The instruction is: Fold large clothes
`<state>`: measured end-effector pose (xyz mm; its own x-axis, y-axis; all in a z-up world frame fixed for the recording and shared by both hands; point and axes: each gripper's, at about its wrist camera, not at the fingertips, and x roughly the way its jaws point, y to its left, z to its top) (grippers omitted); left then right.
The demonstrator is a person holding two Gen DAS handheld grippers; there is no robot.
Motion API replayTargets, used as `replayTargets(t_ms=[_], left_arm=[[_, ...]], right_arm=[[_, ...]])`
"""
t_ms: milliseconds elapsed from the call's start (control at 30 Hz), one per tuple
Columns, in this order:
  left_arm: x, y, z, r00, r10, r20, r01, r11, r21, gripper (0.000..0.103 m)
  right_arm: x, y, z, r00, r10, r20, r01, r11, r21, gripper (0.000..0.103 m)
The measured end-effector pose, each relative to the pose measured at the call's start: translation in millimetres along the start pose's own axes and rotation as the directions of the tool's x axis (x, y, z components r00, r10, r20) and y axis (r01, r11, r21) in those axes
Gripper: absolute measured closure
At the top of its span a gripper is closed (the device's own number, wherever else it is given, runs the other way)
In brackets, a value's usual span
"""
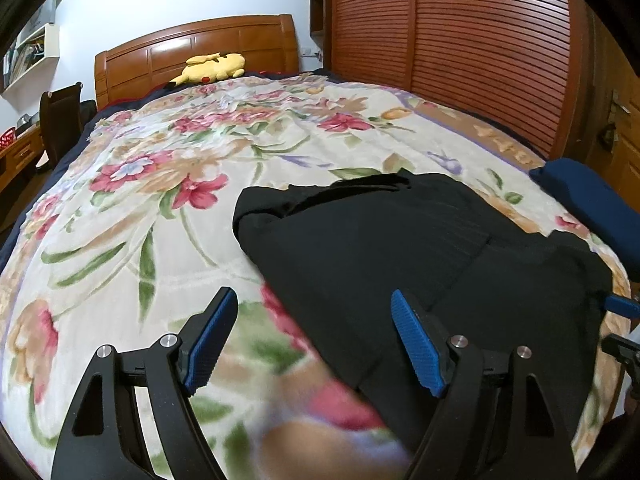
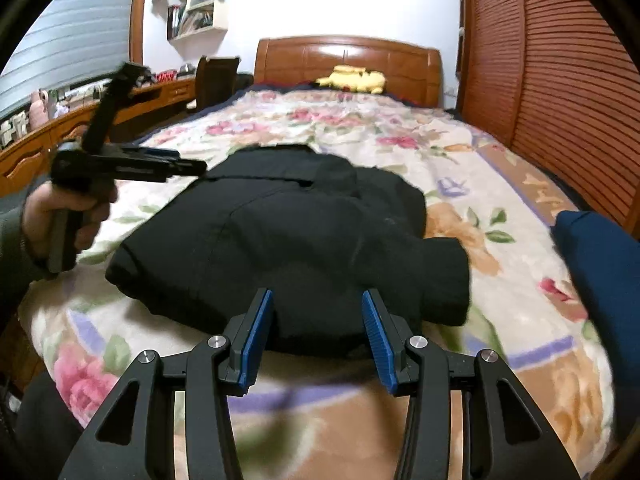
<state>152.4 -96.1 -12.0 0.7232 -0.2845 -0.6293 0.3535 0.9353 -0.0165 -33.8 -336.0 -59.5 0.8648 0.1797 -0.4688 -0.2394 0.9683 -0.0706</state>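
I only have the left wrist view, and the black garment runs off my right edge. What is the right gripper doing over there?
Observer: The right gripper is at the near edge of the black garment, fingers apart, nothing pinched.
Operator: And how does my left one look from that side?
Observer: The right wrist view shows a hand gripping the handle of the left gripper, which is at the garment's far-left side.

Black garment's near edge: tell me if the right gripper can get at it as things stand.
Probably yes. The right gripper is open and empty, right in front of the black garment, whose near edge lies exposed on the floral blanket. Nothing sits between them; the left gripper is off to the side.
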Motion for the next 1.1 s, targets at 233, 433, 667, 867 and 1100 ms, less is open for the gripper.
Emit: replayTargets(t_ms=[233, 433, 667, 867, 1100], left_arm=[[23, 12, 14, 1.000, 0.014, -0.015, -0.014, 1.000, -0.022, 0.023], [44, 24, 31, 0.999, 0.030, -0.037, -0.032, 0.998, -0.052, 0.023], [80, 38, 35, 0.996, 0.000, -0.091, -0.011, 0.992, -0.129, 0.023], [98, 40, 33, 0.992, -0.044, -0.122, 0.022, 0.984, -0.179, 0.020], [104, 42, 32, 0.982, -0.104, -0.159, 0.066, 0.972, -0.227, 0.025]], right_arm=[[-10, -8, -26, 0.999, -0.033, -0.023, 0.033, 0.999, 0.011, 0.056], [-6, -17, -25, 0.998, -0.039, -0.045, 0.043, 0.996, 0.074, 0.055], [16, -15, -18, 0.996, -0.029, -0.081, 0.039, 0.992, 0.122, 0.044], [40, -11, -15, 0.991, -0.029, -0.129, 0.048, 0.988, 0.145, 0.038], [49, -14, -6, 0.993, 0.042, -0.113, -0.018, 0.978, 0.207, 0.043]])
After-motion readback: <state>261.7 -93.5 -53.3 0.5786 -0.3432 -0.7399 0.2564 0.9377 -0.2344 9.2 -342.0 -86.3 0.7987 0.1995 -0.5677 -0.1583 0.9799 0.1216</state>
